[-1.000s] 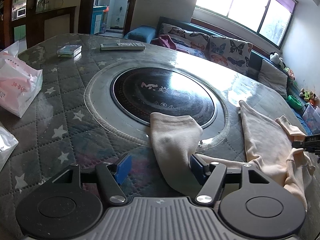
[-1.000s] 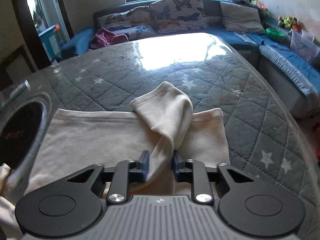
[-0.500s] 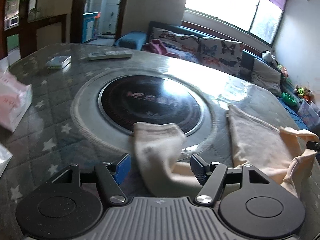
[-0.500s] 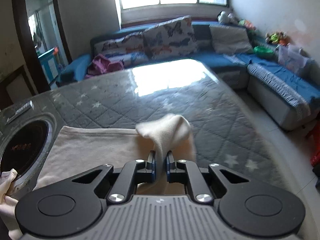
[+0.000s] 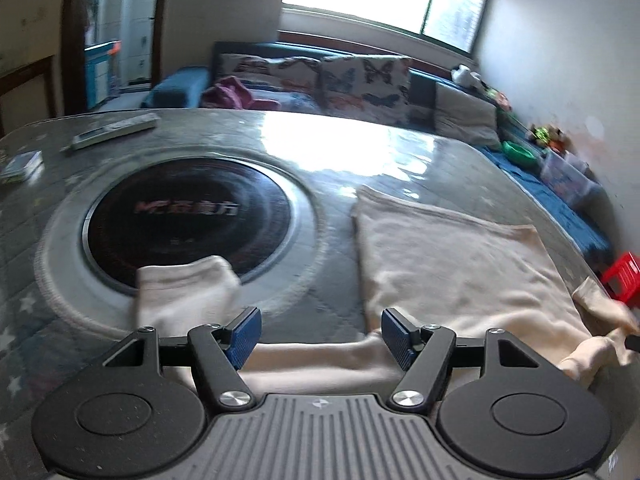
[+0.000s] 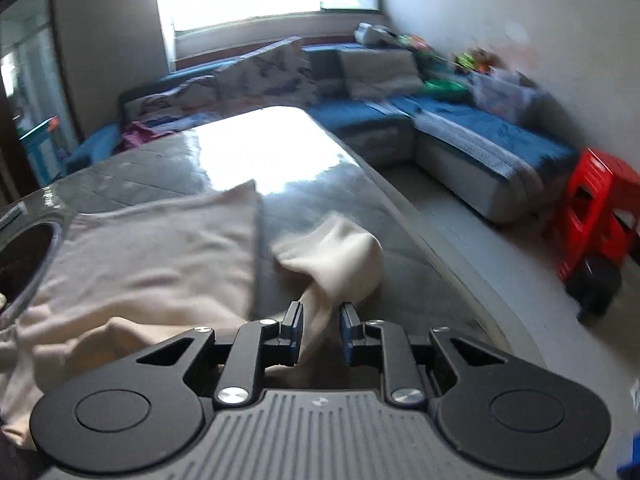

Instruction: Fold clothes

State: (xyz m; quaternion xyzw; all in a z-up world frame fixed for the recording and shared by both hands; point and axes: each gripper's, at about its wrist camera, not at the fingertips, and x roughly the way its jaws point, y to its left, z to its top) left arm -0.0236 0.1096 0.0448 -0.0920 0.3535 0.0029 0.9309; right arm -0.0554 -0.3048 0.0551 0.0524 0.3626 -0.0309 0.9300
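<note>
A cream long-sleeved top [image 5: 448, 256] lies spread on the grey quilted table [image 5: 340, 152]. Its left sleeve [image 5: 184, 292] lies over the rim of the round black cooktop [image 5: 188, 220]. My left gripper [image 5: 316, 336] is open above the cloth between sleeve and body, holding nothing. In the right wrist view the top's body [image 6: 152, 248] lies at left. The right sleeve [image 6: 336, 256] runs between the jaws of my right gripper [image 6: 320, 334], which stand a little apart with the cloth loose between them.
A remote [image 5: 116, 130] and a small box [image 5: 22, 162] lie at the table's far left. A blue sofa with butterfly cushions [image 5: 352, 80] runs behind the table. A red plastic stool [image 6: 596, 216] stands on the floor to the right.
My right gripper swung the sleeve out to the right, off the top's body, and its jaws have parted. My left gripper shifted right, off the left sleeve.
</note>
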